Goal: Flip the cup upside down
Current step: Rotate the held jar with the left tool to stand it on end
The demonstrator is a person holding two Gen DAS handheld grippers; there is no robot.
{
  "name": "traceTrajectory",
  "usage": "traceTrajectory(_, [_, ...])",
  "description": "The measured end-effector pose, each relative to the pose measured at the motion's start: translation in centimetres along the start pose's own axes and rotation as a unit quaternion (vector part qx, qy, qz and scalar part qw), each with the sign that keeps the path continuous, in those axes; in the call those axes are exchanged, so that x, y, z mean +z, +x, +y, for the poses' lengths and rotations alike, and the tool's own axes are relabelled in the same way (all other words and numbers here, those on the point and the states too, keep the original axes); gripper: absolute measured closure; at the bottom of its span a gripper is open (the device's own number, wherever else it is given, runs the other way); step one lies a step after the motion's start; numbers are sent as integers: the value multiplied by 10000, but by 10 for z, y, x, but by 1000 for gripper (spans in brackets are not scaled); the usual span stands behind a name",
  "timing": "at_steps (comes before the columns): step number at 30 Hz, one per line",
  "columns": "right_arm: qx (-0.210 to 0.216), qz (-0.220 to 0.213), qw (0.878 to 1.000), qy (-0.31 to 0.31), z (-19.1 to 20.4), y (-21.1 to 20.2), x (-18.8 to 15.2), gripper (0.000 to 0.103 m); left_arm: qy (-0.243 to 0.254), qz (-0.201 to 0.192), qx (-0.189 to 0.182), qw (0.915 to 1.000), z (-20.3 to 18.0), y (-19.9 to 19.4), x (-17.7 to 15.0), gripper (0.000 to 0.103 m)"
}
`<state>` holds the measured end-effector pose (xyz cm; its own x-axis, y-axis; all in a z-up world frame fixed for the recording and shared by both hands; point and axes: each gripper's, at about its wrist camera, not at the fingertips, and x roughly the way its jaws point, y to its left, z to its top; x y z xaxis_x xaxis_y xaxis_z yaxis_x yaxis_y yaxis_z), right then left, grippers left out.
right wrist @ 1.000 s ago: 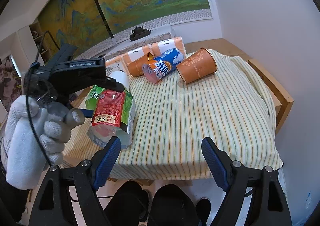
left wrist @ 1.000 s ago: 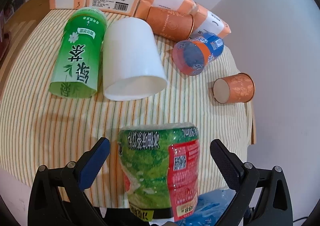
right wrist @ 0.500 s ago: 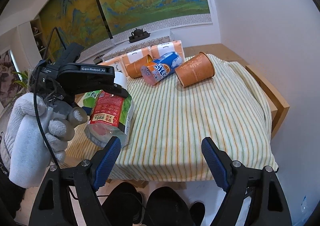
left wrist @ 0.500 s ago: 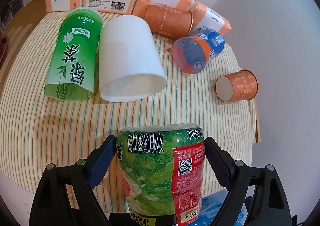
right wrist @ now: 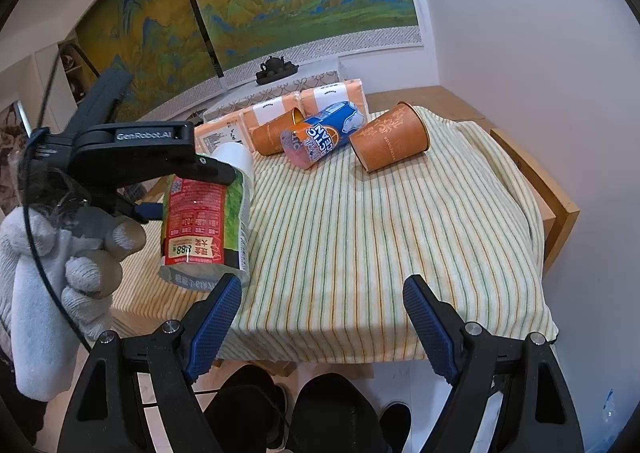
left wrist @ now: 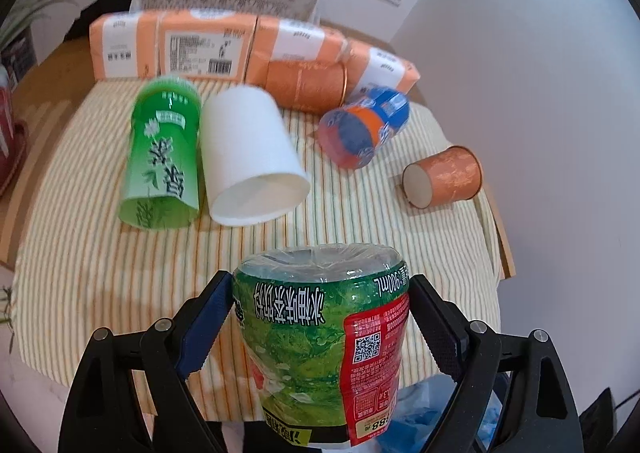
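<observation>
I am holding the cup (left wrist: 320, 337) in my left gripper (left wrist: 320, 321), its two pads pressing the cup's sides near the closed end. The cup is hanging in the air just off the near edge of the table (left wrist: 100, 253), clear of the striped cloth. Its long axis is running along the fingers: the closed bottom is pointing toward the far edge, and the open mouth is facing back at me and slightly down in the right wrist view. I judge the turn needs the mouth swung down onto the cloth near that edge. My right gripper (right wrist: 322, 313) is standing wide apart, empty, well to the side.

On the cup's green wrap I am reading "900mL", a QR code and "888" on the red panel (right wrist: 192, 221). The left gripper's body is reading "GenRobot.AI".
</observation>
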<state>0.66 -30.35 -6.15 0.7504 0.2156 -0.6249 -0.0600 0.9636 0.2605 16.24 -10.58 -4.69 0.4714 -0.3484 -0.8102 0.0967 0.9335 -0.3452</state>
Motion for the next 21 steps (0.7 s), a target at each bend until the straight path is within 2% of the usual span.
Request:
traceTrajectory(4, [-17,6,10000,31,0,0,0,23,390,-378,103,9985,-6,-12,-6,13])
traceTrajectory(9, [-51,15,10000,48,0,1,0,23,890,-848,365,9917,-18,-13,-13,13])
traceTrajectory(21, [-82,58,9999,121,0,2,-3,23,1115,-1609,577,9790,-27,-7,-9,13])
